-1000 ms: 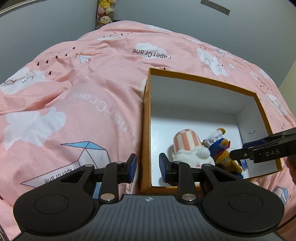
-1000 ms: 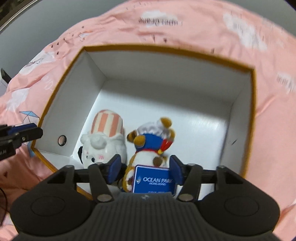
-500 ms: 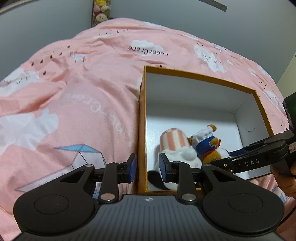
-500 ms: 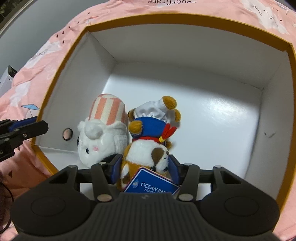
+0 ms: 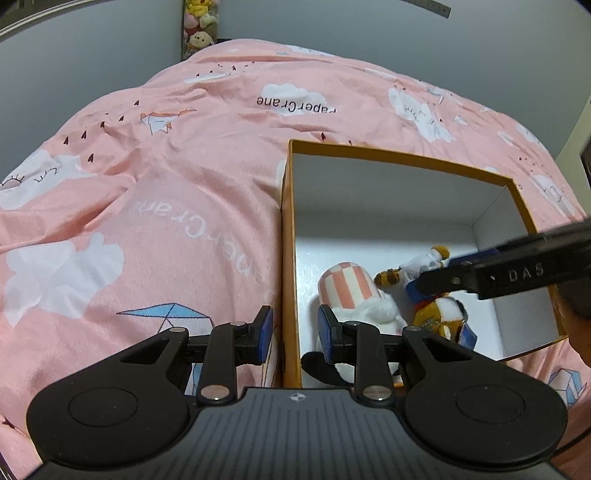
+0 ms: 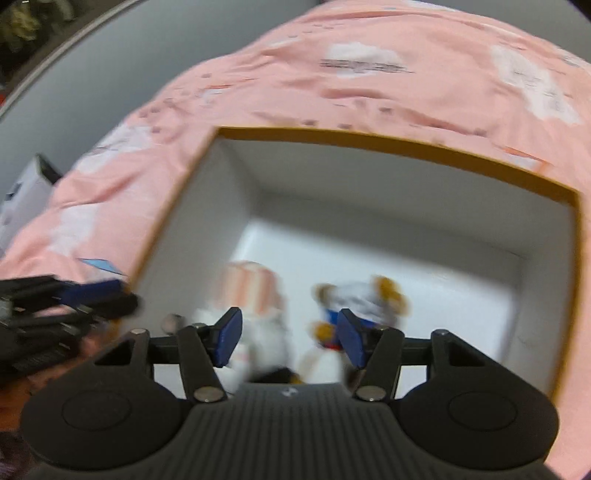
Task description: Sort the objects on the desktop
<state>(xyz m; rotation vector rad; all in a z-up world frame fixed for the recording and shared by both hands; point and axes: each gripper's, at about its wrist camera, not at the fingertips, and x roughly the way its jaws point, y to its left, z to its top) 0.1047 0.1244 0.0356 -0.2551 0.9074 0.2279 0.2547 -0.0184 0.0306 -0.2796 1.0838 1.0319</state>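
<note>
An orange box (image 5: 289,229) with a white inside sits on the pink bedspread. A white plush with a pink striped hat (image 5: 351,291) and a brown plush in a blue outfit (image 5: 439,314) lie inside it. My left gripper (image 5: 292,334) straddles the box's left wall with a narrow gap and holds nothing. My right gripper (image 6: 287,338) is open and empty above the two plush toys (image 6: 255,295), blurred by motion. It shows in the left wrist view as a black finger (image 5: 517,271) over the brown plush.
The pink bedspread (image 5: 147,206) with cloud prints surrounds the box. Stuffed toys (image 5: 197,22) sit at the far wall. A white box (image 6: 22,195) lies at the left edge of the right wrist view.
My right gripper opened, let go of the brown plush in the box and pulled up and back. My left gripper stayed at the box's left wall.
</note>
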